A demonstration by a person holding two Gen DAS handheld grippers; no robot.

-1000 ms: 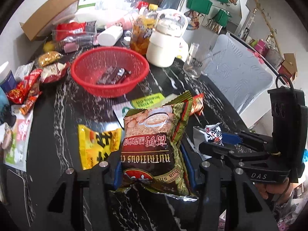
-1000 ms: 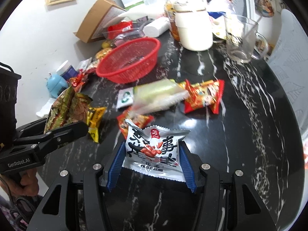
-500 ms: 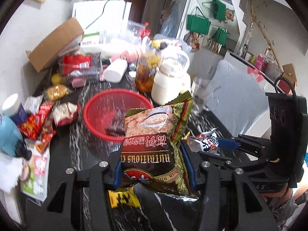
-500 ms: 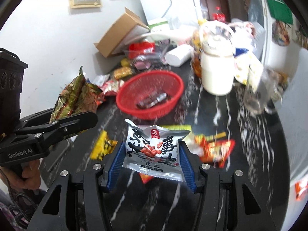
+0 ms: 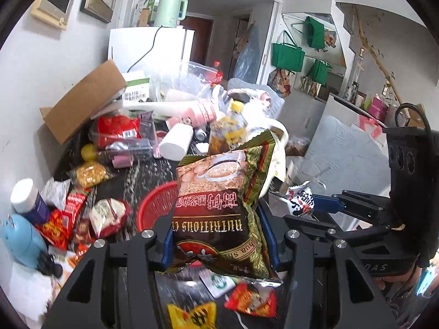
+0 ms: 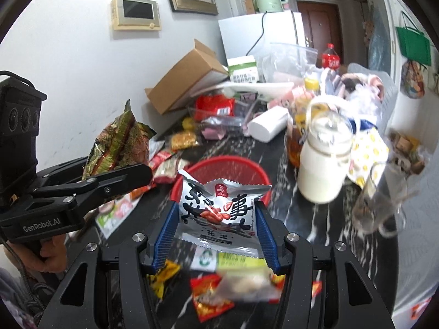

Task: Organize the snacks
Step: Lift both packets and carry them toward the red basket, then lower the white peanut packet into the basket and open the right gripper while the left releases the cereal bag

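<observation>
Your left gripper [image 5: 219, 235] clamps the brown bag [image 5: 216, 205] reading "NUTRITIOUS" | your right gripper [image 6: 216, 233] clamps the silver peanut packet [image 6: 219, 208] | both held above the red basket [image 6: 236, 167] | left body reads "GenRobot.AI"

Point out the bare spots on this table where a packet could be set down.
Bare black marble shows between the red basket, the white jar and the glass mug, and along the table's right edge. The back by the cardboard box and the near edge under the green packet are crowded.
</observation>
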